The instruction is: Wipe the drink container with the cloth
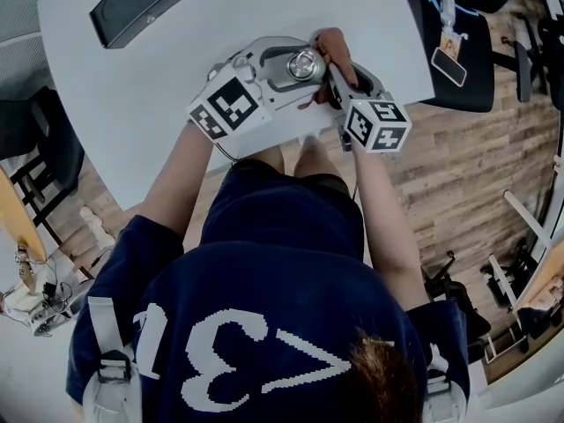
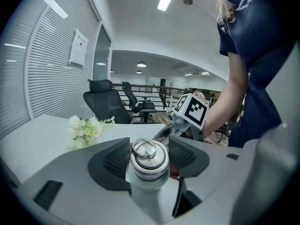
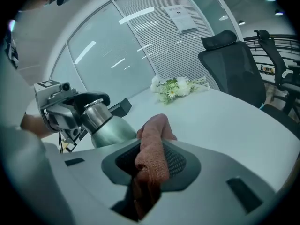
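My left claw [image 2: 149, 157] stands spread wide, loose around the steel bottle [image 3: 105, 125], upright near the edge of the white tabletop [image 1: 150, 86], while my right claw [image 3: 152, 161] pinches a rust-coloured cloth [image 3: 152, 142] just beside it.

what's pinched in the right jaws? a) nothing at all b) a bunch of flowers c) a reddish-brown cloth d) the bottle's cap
C: in the right gripper view the cloth, reddish-brown, sits squeezed between the two jaws of the right gripper and bunches up above them.
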{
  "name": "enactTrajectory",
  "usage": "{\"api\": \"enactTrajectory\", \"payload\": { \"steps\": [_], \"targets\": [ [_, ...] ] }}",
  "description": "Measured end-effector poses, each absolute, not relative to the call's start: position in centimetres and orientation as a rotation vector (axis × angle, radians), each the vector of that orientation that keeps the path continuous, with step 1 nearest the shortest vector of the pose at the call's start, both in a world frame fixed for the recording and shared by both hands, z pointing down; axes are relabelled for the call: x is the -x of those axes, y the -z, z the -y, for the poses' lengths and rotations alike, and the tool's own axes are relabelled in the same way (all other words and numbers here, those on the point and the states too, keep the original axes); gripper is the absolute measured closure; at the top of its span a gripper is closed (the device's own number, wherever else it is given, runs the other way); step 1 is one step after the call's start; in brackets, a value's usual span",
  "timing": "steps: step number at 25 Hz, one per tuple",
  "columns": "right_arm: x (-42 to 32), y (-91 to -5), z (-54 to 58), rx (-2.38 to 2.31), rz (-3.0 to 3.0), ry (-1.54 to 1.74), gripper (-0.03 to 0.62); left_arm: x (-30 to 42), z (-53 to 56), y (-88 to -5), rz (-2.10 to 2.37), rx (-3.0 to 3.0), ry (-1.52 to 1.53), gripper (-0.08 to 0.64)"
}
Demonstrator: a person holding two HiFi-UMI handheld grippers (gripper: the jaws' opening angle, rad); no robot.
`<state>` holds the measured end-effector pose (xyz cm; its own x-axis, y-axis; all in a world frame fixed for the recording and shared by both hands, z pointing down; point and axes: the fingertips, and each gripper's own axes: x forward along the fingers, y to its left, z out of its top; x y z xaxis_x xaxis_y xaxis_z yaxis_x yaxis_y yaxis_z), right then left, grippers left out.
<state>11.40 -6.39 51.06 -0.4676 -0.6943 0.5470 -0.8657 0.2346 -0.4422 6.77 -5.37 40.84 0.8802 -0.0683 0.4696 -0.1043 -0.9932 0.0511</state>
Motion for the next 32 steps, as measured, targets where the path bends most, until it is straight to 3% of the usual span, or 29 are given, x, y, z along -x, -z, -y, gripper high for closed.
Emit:
{"api": "enactTrajectory", "payload": {
  "steps": [12,23,32],
  "targets": [
    [-5.5,-42.8,7.8,-1.342,2.544,-0.854,0.485,-2.9,6.9,-40.9,0.478,-2.782,-0.604,0.298],
    [-7.5,-47.3,8.2,-1.429,2.432,-1.100,0.485,-0.2,8.0,-41.5,0.635,-2.593,-0.524,0.298],
    [-7.1,-47.9,9.2,-1.414,2.423,-1.064,0.486,1.1,7.7,-42.6,0.718,-2.442,-0.517,0.298]
  ]
}}
